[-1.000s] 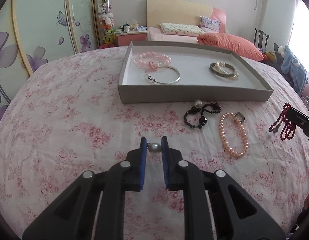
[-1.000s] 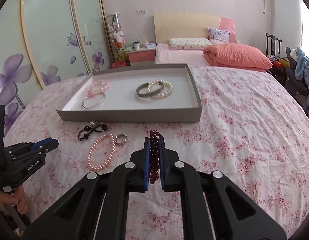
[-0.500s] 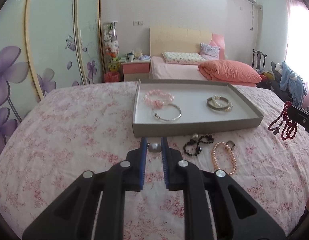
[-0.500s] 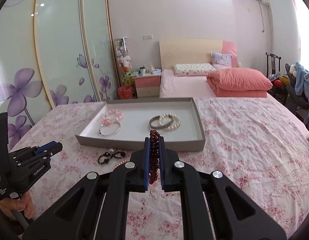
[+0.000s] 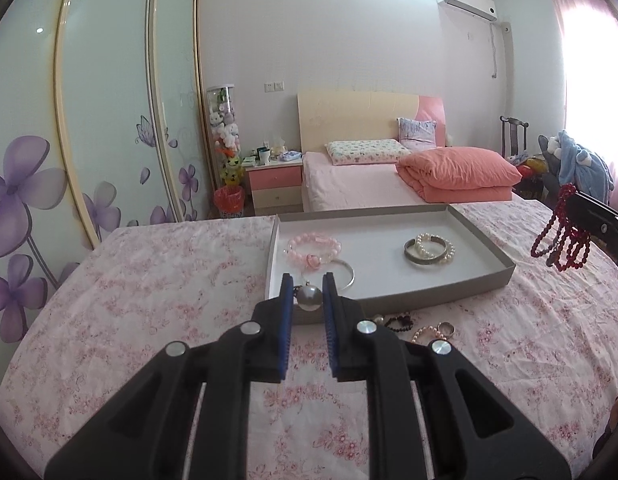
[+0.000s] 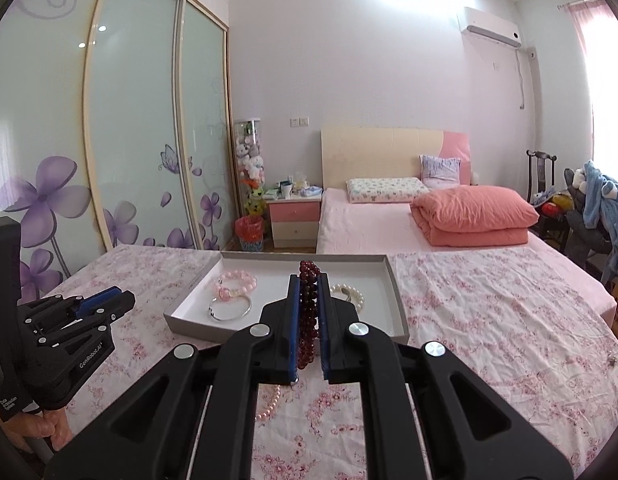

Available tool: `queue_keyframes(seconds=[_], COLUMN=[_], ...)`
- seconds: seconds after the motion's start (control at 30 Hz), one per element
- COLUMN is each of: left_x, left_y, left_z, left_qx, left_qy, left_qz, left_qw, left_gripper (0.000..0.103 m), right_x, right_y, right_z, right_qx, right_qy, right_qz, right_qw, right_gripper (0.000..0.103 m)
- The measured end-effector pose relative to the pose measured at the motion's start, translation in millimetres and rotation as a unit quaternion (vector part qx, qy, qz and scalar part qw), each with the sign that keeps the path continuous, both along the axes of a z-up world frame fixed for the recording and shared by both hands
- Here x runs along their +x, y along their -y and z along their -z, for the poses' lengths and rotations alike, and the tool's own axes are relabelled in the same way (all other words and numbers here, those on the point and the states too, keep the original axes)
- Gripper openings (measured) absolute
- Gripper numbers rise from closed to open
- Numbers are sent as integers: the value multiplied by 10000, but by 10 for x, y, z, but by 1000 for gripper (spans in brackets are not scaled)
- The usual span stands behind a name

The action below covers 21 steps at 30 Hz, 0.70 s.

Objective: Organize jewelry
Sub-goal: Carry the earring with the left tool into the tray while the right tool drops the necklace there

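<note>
My left gripper (image 5: 307, 298) is shut on a grey pearl piece (image 5: 307, 300), held above the near rim of the grey tray (image 5: 441, 292). My right gripper (image 6: 308, 312) is shut on a dark red bead bracelet (image 6: 308, 312), which also hangs at the right of the left wrist view (image 5: 561, 240). The tray holds a pink bead bracelet (image 5: 313, 246), a silver bangle (image 5: 347, 276), and a metal band with a white pearl bracelet (image 5: 429, 249). A black bead bracelet (image 5: 397, 322), a pink pearl bracelet (image 5: 425, 334) and a ring (image 5: 446, 328) lie on the bedspread before the tray.
The floral pink bedspread (image 5: 149, 280) covers the work surface. A bed with a folded salmon quilt (image 5: 457, 174) stands behind, a nightstand (image 5: 275, 184) and sliding flower-print wardrobe doors (image 5: 109, 120) to the left. A chair with clothes (image 5: 577, 164) stands at the right.
Both grippers have risen and tilted up with their jewelry still held. The tray and the loose pieces now sit lower and nearer in both views.
</note>
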State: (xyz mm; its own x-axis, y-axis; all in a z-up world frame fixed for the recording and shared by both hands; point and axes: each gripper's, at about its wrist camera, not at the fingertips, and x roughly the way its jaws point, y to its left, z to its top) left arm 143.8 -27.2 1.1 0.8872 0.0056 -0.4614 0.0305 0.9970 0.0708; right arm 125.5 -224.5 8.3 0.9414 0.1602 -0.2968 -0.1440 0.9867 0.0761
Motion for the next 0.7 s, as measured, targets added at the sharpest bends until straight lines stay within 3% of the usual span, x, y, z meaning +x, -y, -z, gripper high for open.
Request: queue_keyframes(seconds=[0.47,0.7], left_x=[98,285], left_y=[3,4], left_z=[-122,-158], left_qx=[-51,-143], left_qy=[173,138], left_qz=[-1,73], left_qw=[9998,9998], left_gripper=[15,15], right_x=[44,286], right_y=[-2,-30], right_z=[-47,-110], right_qx=[-9,25], right_qy=[126,101], right_qz=[-15,-16], right_qw=[9999,9999], right_gripper=[9,9])
